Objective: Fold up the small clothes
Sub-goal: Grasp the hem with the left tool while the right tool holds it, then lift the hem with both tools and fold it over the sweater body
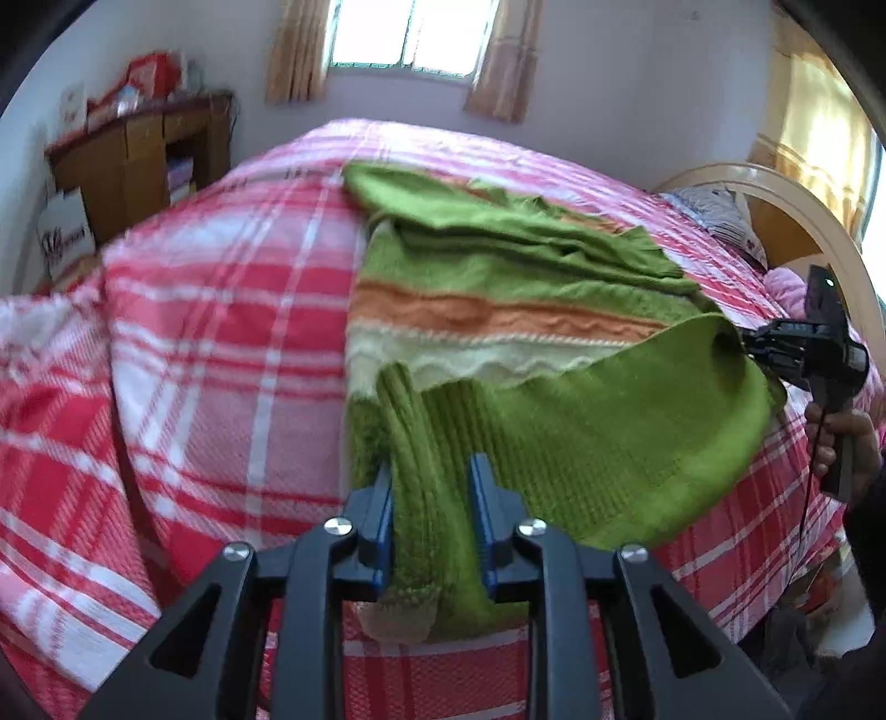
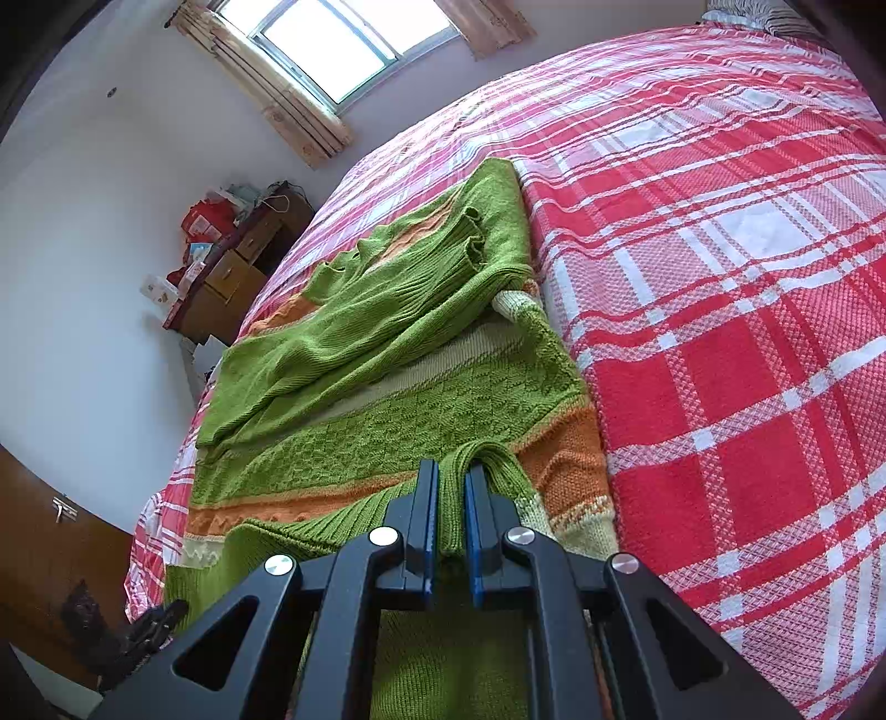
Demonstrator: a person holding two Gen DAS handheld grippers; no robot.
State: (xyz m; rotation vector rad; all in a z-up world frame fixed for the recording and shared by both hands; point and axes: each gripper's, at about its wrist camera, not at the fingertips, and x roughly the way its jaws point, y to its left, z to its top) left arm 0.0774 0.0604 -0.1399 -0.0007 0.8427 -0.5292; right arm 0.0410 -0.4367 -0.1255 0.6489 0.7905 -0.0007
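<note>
Green sweater pinched at both hem corners

Green sweater (image 1: 498, 288) lies spread on the red-and-white plaid bedspread (image 1: 221, 343), its orange and cream bands showing and the sleeves folded in across the chest. Left gripper (image 1: 431, 498) has a thick ribbed fold of the hem bunched between its blue pads, pressing on it from both sides. Over on the other side, the right gripper (image 2: 451, 498) is nipped nearly together on a thin ridge of the same ribbed edge. That corner is raised off the bed. A hand (image 1: 841, 443) grips the right tool's handle. Window (image 2: 326, 44) bright behind.
</note>
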